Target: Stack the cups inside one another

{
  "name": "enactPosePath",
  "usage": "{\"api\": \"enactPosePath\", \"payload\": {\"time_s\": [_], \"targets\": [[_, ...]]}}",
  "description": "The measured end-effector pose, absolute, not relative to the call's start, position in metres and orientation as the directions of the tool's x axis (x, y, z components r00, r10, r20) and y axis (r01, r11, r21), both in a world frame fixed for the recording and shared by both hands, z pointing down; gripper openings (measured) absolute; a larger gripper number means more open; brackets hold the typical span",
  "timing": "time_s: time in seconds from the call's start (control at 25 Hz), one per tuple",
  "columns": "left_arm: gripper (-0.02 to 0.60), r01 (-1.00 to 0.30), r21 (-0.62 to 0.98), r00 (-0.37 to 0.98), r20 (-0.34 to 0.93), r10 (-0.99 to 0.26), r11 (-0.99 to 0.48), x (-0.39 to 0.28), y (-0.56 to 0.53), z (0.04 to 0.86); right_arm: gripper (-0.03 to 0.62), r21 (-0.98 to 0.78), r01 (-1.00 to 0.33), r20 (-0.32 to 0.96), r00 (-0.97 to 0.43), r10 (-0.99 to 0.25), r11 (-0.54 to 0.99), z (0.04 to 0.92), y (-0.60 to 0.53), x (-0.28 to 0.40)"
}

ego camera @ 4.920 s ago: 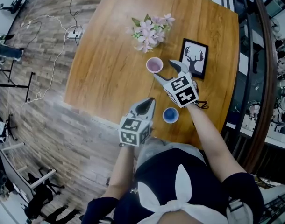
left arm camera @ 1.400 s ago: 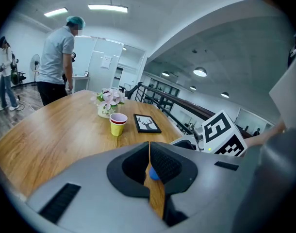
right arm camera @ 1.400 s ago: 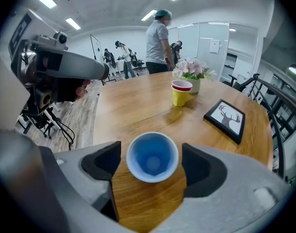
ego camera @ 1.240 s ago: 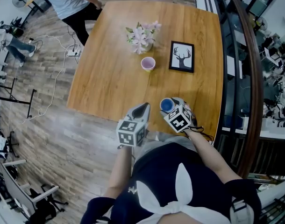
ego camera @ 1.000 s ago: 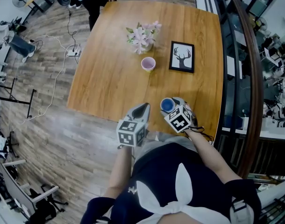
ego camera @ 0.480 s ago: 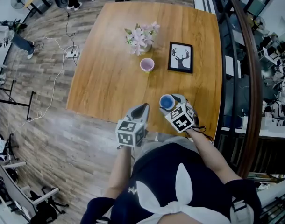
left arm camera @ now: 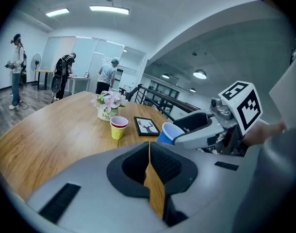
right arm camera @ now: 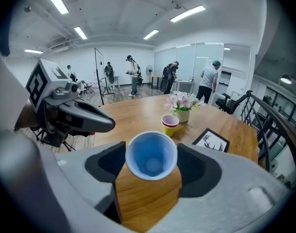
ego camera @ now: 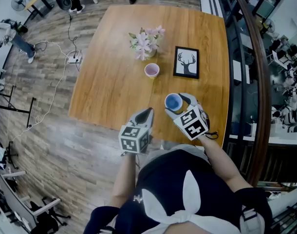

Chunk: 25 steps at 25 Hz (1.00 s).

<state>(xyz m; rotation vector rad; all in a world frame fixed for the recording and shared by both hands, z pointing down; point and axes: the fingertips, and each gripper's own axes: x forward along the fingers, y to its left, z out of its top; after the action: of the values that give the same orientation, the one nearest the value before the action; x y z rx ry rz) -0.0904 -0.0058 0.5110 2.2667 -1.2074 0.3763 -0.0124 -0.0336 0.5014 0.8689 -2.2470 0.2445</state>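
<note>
A blue cup (ego camera: 173, 102) hangs above the near part of the wooden table (ego camera: 109, 77), upright, mouth open to the right gripper view (right arm camera: 151, 154). My right gripper (ego camera: 176, 105) is shut on the cup, one jaw on each side (right arm camera: 151, 163). Farther back a yellow cup with a red cup nested inside (ego camera: 151, 70) stands on the table, also seen in the left gripper view (left arm camera: 118, 128). My left gripper (ego camera: 146, 113) hovers over the table's near edge, shut and holding nothing (left arm camera: 149, 147). It sits to the left of the blue cup (left arm camera: 166, 132).
A vase of pink flowers (ego camera: 144, 42) stands just behind the nested cups. A framed deer picture (ego camera: 186, 62) lies to their right. A curved railing (ego camera: 258, 82) runs along the table's right side. Several people stand in the far room (right arm camera: 133, 74).
My right gripper has risen with the blue cup, lifting it off the table and a little farther in. The left gripper has stayed where it was.
</note>
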Motion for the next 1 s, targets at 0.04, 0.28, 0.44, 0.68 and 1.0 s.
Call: {"api": "enactPosePath", "payload": {"time_s": [0.04,0.28,0.44,0.68,1.0], "targets": [[0.025,-0.828,0.329,0.56,0.475,-0.679,-0.454,-0.09,-0.005,0.51,0.328,0.077,-0.649,0.671,-0.528,-0.521,0.757,0.496,-0.033,-0.012],[0.025,-0.825,0.329,0.565,0.467,-0.68,-0.459,-0.088,-0.004,0.507,0.328,0.072,-0.658,0.635,-0.55,-0.543,0.75,0.477,-0.032,-0.012],[0.025,-0.825,0.326,0.565,0.463,-0.683,-0.462,-0.088,-0.006,0.506,0.328,0.066,-0.654,0.627,-0.56,-0.541,0.754,0.477,-0.034,-0.016],[0.025,-0.83,0.319,0.558,0.456,-0.693,-0.458,-0.093,-0.009,0.503,0.328,0.08,-0.643,0.621,-0.566,-0.543,0.762,0.471,-0.038,-0.022],[0.025,-0.84,0.313,0.542,0.456,-0.706,-0.443,-0.098,-0.015,0.496,0.328,0.089,-0.63,0.613,-0.576,-0.541,0.771,0.464,-0.051,-0.033]]}}
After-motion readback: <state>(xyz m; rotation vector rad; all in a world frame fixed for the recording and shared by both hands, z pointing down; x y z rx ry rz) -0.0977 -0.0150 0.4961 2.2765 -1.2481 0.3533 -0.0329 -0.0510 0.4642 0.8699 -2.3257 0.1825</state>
